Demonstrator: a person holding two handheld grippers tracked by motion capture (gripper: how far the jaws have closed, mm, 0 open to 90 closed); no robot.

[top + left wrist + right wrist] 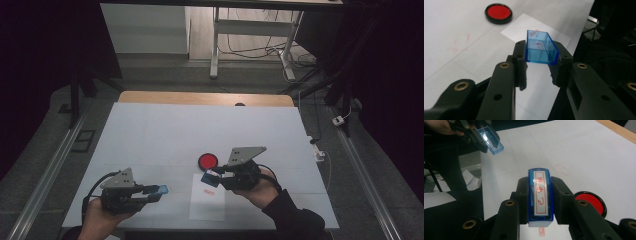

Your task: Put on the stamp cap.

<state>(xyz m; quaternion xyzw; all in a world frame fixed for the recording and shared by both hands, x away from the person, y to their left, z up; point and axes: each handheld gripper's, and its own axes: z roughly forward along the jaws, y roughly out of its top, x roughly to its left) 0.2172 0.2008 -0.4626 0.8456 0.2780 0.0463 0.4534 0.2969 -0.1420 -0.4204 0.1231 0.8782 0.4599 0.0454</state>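
My left gripper (156,191) is at the table's near left, shut on a clear blue plastic cap (162,189) that sticks out past its tips. In the left gripper view the cap (539,47) is a hollow box with its open end facing away, clamped by the jaws (540,51). My right gripper (214,176) is shut on a blue rectangular stamp (210,178) above a white paper sheet (207,205). The stamp (540,197) shows its red-lettered face between the jaws (540,182). A red imprint (206,191) marks the paper.
A round red ink pad (208,161) in a black rim lies just beyond the paper, close to the right gripper. The white table cover (165,130) ends at a wooden far edge (205,98). Metal rails (45,175) flank the table.
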